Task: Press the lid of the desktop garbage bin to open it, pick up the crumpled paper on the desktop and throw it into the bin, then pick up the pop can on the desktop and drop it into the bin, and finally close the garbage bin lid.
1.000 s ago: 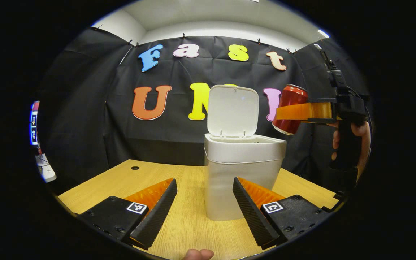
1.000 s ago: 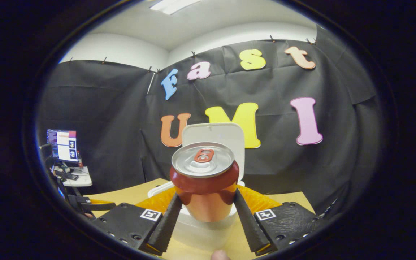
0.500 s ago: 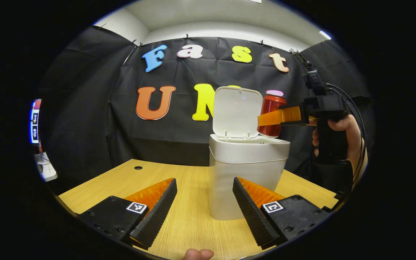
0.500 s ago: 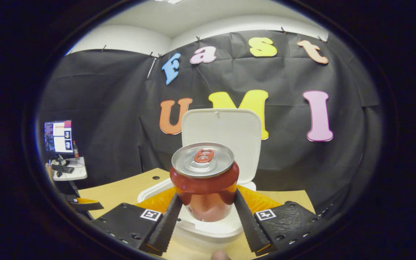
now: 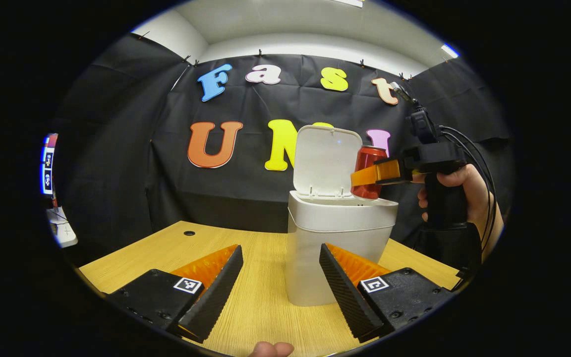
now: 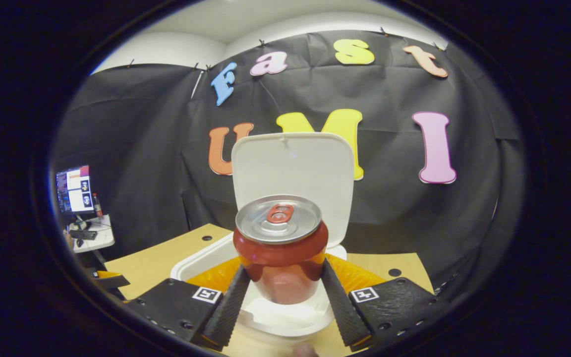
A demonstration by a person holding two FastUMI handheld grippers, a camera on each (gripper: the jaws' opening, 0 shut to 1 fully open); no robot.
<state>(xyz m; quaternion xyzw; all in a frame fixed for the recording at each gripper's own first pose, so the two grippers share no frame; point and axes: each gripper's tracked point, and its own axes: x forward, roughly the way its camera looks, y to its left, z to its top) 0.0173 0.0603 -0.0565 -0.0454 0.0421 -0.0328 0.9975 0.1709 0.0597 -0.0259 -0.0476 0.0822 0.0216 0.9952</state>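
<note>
A white garbage bin (image 5: 335, 248) stands on the wooden table with its lid (image 5: 322, 161) swung up and open. The red pop can (image 6: 280, 258) sits upright between both fingers of my right gripper (image 6: 281, 297), which is shut on it and holds it just over the bin's open mouth (image 6: 285, 310). In the left gripper view the same pop can (image 5: 367, 166) hovers above the bin's right rim, held by the right gripper (image 5: 377, 173) in a hand (image 5: 469, 191). My left gripper (image 5: 280, 285) stands open low over the table, in front of the bin, with nothing between its fingers.
The wooden table (image 5: 176, 248) has a small cable hole (image 5: 189, 233) at the back left and another cable hole (image 6: 393, 272) behind the bin. A side stand with a monitor (image 6: 73, 188) sits far left. Black cloth walls close the booth behind.
The right gripper has carried the pop can leftward and down, from beside the bin to just above its open mouth. The left gripper has stayed nearly still.
</note>
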